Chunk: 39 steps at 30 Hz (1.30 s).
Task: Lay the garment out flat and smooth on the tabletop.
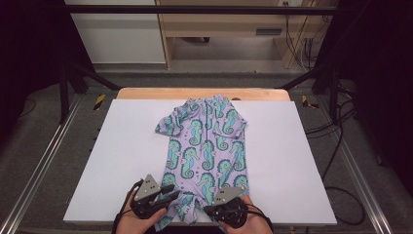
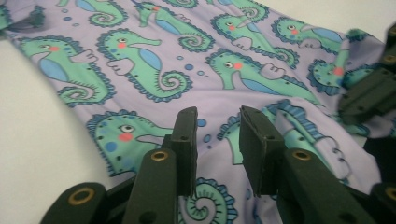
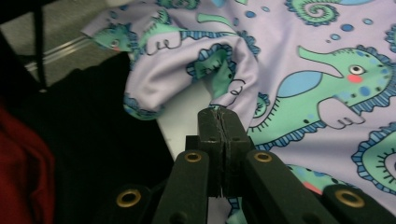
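1. high view: the seahorse-print baby swimsuit (image 1: 207, 146) lies flat along the white worktop (image 1: 122, 161), legs toward the person. left tongs (image 1: 168, 194) and right tongs (image 1: 210, 209) sit at its near hem. a one-sided pull could skew the cloth.
2. left gripper view: the left tongs (image 2: 217, 128) stand partly open, holding nothing, above the fabric. closing here might miss the edge.
3. right gripper view: the right tongs (image 3: 219, 122) are fully closed at a bunched fold; i can't tell if cloth is pinched. a thin bite could slip.

White-topped table (image 1: 122, 161), seahorse-print garment (image 1: 207, 146) spread flat, its lower hem seemingly overhanging the near edge.
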Motion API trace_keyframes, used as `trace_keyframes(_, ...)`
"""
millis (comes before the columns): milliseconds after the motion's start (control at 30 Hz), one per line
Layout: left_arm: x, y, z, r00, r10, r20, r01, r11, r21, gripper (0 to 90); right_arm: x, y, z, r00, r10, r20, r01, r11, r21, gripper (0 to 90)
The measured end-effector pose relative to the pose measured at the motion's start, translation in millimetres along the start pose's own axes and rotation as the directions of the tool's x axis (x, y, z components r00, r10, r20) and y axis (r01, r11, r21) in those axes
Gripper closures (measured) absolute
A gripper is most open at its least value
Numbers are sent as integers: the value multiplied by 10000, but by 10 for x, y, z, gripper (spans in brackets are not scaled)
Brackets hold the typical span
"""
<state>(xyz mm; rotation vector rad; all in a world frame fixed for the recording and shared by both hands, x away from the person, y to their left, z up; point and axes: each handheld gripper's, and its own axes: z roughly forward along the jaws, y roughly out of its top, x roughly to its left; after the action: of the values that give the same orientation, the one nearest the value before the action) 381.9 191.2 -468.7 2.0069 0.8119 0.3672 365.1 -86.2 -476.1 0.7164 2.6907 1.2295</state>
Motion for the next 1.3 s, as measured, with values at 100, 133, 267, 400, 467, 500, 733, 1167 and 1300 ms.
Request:
trace_keyframes(100, 57, -17, -16, 9997, -133, -193, 132, 9999, -25, 670, -40, -2, -35, 10000, 51, -21, -51, 9998, -177, 861)
trace_keyframes(133, 82, -24, -25, 9993, -198, -313, 197, 9998, -50, 666, -66, -1, -53, 9999, 140, 71, -138, 9996, -257, 794)
trace_keyframes(267, 140, -44, -43, 9953, -188, -951, 181, 9998, -76, 642, -237, 7, -217, 9932, 720, 917, -640, 9941, -880, 645)
trace_keyframes(400, 198, -71, -45, 9871, -164, -1595, 173, 9998, 43, 612, -432, -52, -375, 9615, 1334, 2404, -1109, 9883, -1051, 584)
trace_keyframes(467, 228, -85, -39, 9849, -205, -1721, 234, 9996, 149, 598, -514, -122, -433, 9468, 1817, 2655, -1544, 9806, -1204, 564)
trace_keyframes(500, 239, -94, -32, 9838, -215, -1782, 253, 9995, 193, 591, -541, -160, -451, 9401, 1942, 2803, -1660, 9786, -1214, 552)
trace_keyframes(733, 282, -139, 33, 9864, -258, -1622, 370, 9971, 660, 574, -580, -378, -504, 9110, 2414, 3343, -2205, 9703, -996, 440)
trace_keyframes(1167, 289, -166, 94, 9944, -161, -1047, 274, 9938, 1074, 782, -579, -514, -433, 9072, 2220, 3573, -2065, 9750, -816, 679)
trace_keyframes(1300, 298, -167, 72, 9972, -260, -702, 339, 9929, 1139, 888, -649, -555, -482, 9109, 2454, 3317, -2255, 9693, -979, 882)
